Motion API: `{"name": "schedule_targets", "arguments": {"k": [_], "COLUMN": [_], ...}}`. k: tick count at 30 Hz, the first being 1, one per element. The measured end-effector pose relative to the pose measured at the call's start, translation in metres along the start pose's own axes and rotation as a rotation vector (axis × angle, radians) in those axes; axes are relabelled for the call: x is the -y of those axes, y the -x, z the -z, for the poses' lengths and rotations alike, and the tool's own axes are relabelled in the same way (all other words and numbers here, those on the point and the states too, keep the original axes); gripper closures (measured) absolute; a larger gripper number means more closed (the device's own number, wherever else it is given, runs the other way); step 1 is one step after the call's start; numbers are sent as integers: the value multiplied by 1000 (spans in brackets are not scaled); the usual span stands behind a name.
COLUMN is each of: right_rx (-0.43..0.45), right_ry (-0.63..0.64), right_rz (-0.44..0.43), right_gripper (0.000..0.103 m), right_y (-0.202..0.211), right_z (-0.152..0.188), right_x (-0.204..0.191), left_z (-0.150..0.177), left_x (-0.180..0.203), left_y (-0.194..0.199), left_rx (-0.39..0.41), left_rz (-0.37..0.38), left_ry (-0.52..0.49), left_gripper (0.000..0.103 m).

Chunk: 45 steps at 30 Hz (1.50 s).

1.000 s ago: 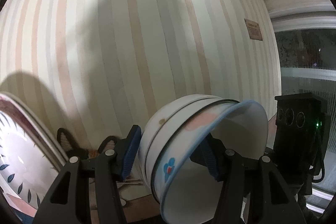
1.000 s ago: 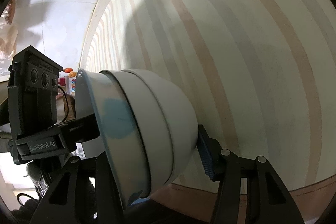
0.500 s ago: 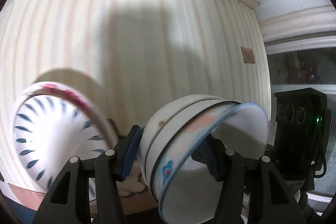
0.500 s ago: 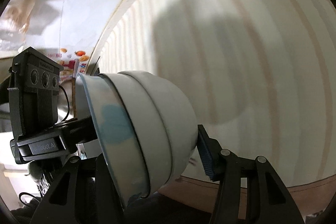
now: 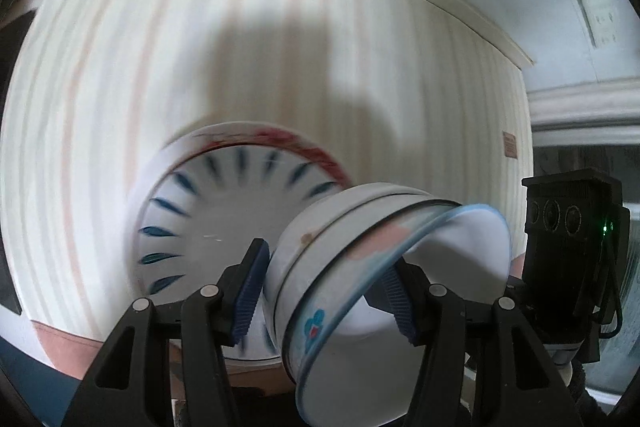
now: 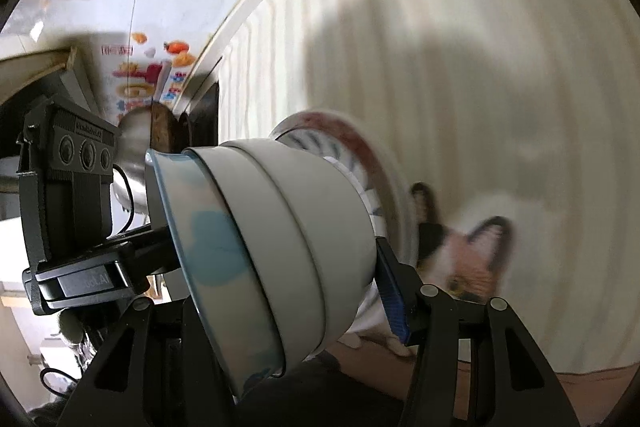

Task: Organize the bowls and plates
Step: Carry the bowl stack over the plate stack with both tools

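The patterned plates (image 5: 224, 223), the widest pieces, are standing on edge beyond the fingers of both grippers, leaning toward the striped wall (image 5: 280, 47), with their faces turned to the left gripper (image 5: 324, 285). At least two rims are showing, though blur is hiding any exact count. Directly between the fingers sits the stack of bowls (image 5: 360, 267): three nested bowls, tipped on their side, their axis running across from one gripper to the other. The left gripper's fingers are pinching the stack with one pad on the outer wall and one inside the blue-rimmed mouth. The right gripper (image 6: 280, 291) is likewise clamping it, its visible pad pressing near the base. The plates are lying slightly nearer the left fingers. One cat picture (image 6: 472, 259) is showing beyond the right fingers.
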State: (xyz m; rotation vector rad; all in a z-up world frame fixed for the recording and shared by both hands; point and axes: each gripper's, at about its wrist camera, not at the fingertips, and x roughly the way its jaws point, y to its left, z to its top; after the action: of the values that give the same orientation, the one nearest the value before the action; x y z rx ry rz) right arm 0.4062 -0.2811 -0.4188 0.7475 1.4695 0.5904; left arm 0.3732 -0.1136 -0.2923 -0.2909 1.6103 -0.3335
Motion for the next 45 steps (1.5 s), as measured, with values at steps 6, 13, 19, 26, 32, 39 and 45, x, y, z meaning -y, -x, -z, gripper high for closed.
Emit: {"name": "schedule_targets", "arguments": {"k": [6, 13, 19, 26, 32, 39, 45], "right_rx": [-57, -92, -104, -107, -115, -112, -35], "right_ry": [28, 41, 25, 11, 3, 16, 75], "right_rz": [8, 30, 49, 61, 80, 138, 209], "right_gripper": [47, 47, 47, 48, 48, 48, 47], "right_y": [-31, -63, -81, -85, -85, -84, -54], "right_z": [-3, -13, -19, -24, -24, -19, -9], "right_x": [-16, -27, -29, -29, -29, -41, -62], "left_z": [-2, -9, -12, -15, -15, -8, 5], "left_x": [-27, -50, -70, -71, -73, -60, -50], "left_y": [-4, -11, -11, -11, -13, 10, 39], "left_rx": [6, -4, -23, -33, -39, 42, 139], "left_rz": [-6, -4, 3, 1, 5, -86, -168], "left_ry": [56, 84, 90, 76, 74, 14, -23], "left_gripper": [49, 49, 49, 49, 49, 49, 49]}}
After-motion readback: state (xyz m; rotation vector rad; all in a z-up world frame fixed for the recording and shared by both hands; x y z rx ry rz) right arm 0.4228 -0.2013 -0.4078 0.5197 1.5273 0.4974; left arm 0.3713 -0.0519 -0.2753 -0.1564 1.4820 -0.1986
